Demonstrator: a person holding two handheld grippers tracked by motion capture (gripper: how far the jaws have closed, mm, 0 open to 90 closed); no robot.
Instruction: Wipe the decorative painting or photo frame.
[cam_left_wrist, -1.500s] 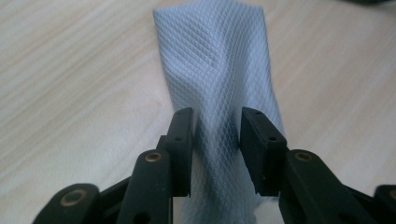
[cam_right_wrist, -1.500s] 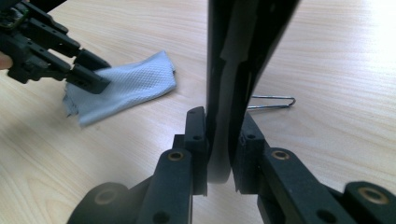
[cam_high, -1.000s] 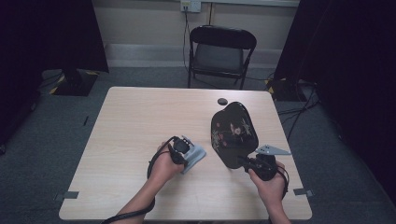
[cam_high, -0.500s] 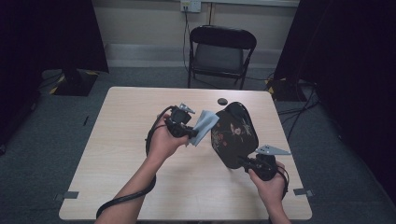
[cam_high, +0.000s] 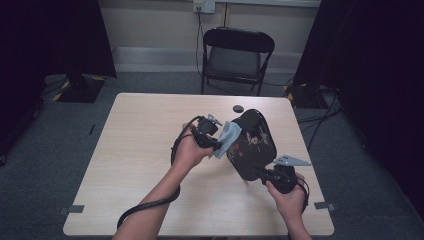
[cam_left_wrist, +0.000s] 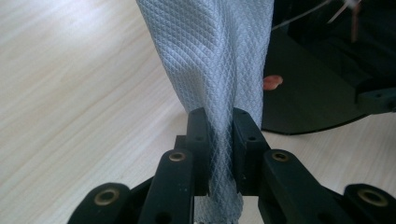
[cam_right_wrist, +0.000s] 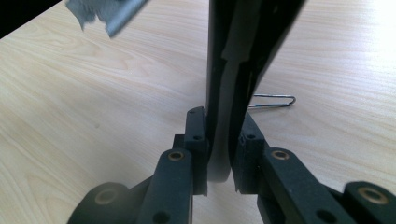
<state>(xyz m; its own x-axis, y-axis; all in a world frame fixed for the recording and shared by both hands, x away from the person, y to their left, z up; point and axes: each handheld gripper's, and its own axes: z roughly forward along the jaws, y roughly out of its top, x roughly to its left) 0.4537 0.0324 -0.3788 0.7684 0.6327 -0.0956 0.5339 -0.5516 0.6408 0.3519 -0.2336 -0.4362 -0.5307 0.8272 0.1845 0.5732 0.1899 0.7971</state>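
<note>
1. The right claw (cam_high: 264, 175) clamps the near edge of a black lacquered tray (cam_high: 252, 142), propping it tilted above the table (cam_high: 130, 150), likely so that its decorated face is exposed for wiping.
2. The left claw (cam_high: 216, 145) is pinched tight on a grey cloth (cam_high: 226, 140), which sits against the tray's left side.
3. In the left gripper view the cloth (cam_left_wrist: 212, 70) rises between the closed jaws.
4. A paper clip (cam_right_wrist: 273, 101) lies on the table beyond the tray.

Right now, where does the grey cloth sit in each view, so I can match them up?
High view: grey cloth at centre, against the black tray.
Left gripper view: cloth pinched between the jaws, rising to the top.
Right gripper view: cloth at top left.
Shared landmark: the black tray.
</note>
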